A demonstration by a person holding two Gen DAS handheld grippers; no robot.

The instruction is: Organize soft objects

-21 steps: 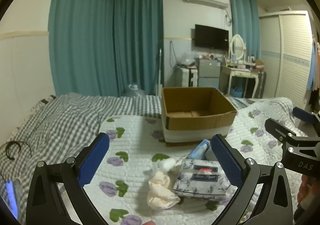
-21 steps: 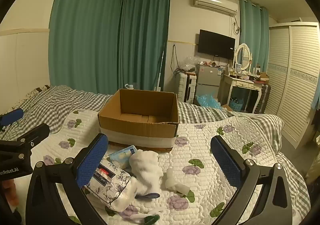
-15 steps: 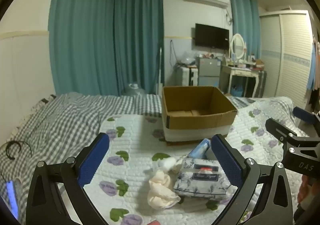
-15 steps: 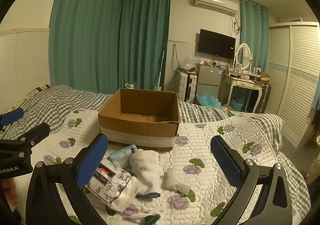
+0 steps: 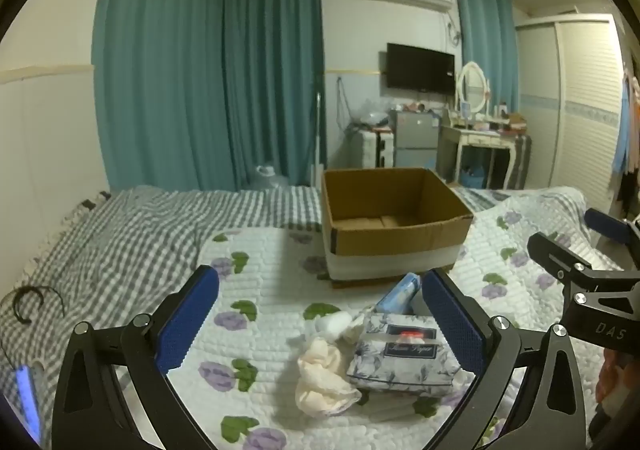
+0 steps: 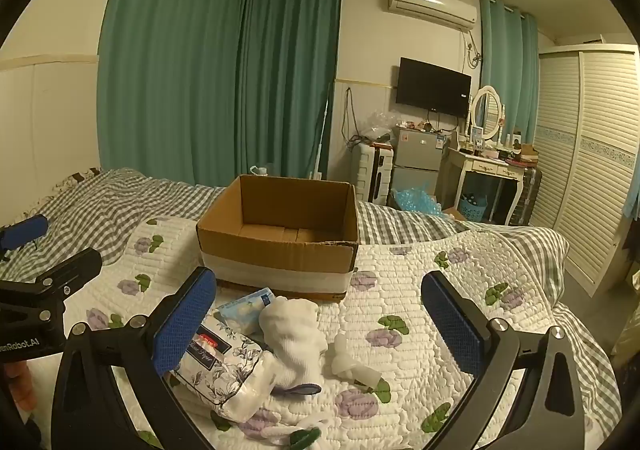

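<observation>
So both grippers, left gripper (image 5: 320, 314) and right gripper (image 6: 318, 314), hover over the bed with jaws spread wide and nothing in them. The soft stuff sits in a heap on the quilt (image 6: 420, 290): floral tissue pack (image 5: 400, 358), cream cloth (image 5: 320, 378), white sock (image 6: 296, 334), blue packet (image 6: 246, 308). The cardboard box (image 6: 280, 246) sits just beyond, open and apparently empty, probably the drop spot, so nothing's sorted yet.

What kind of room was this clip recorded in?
A bedroom, most likely in a home. The work surface is a bed with a quilted floral cover, a louvred wardrobe fills one wall, and a dressing table with an oval mirror stands below a wall TV.
</observation>
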